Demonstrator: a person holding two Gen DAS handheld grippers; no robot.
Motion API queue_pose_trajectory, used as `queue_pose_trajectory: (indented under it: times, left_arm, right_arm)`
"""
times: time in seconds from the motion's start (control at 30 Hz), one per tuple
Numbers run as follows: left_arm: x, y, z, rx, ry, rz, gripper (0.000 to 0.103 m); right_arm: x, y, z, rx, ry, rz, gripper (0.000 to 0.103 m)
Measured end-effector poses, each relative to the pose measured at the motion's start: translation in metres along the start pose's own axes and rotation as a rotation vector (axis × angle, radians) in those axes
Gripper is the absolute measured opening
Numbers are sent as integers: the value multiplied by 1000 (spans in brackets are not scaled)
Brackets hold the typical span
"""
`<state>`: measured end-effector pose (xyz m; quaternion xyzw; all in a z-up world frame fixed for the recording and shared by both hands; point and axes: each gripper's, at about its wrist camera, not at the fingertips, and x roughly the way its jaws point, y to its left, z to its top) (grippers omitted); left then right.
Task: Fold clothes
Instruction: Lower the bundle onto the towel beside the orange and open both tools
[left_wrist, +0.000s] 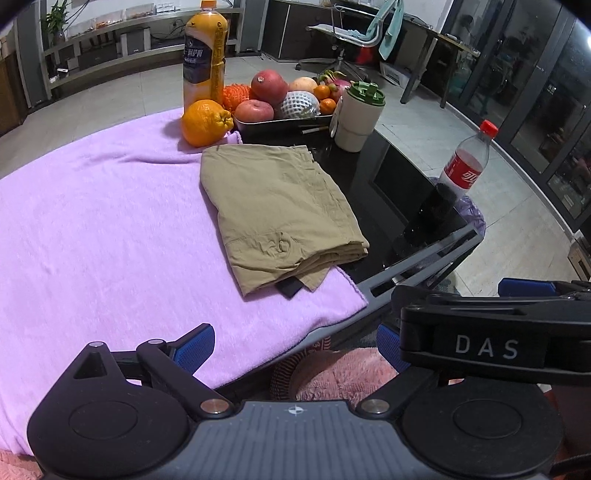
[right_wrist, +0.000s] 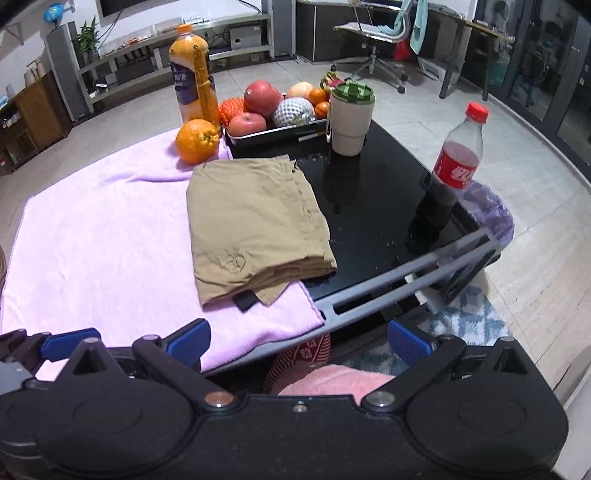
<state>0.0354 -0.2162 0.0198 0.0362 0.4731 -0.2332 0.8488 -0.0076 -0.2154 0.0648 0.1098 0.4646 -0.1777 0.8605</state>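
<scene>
Left gripper spread wide, blue pads well apart, nothing between them. It's held back off the near table edge, over the person's lap, pointing forward and slightly down at the table. Right gripper same story: jaws released, blue pads far apart, empty, hanging just short of the near edge and level with the left one. The two sit side by side; the right unit's body crosses the right side of the left wrist view, and a blue finger of the left shows at the left edge of the right wrist view.

Ahead of both: khaki garment already folded into a flat stack, lying on the right part of the pink towel, its right edge hanging over onto the bare black glass table. A small dark bit pokes out under its near edge.

Beyond it: loose orange on the towel's far edge, orange juice bottle behind it, fruit tray, lidded beige cup. Cola bottle stands at the table's right side, well apart from the garment
</scene>
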Motion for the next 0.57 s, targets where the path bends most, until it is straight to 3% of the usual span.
queue_pose_trajectory:
  times: [0.57]
  left_arm:
    - [4, -4, -2, 12, -13, 10, 96]
  right_arm:
    - [4, -4, -5, 19, 1, -1, 103]
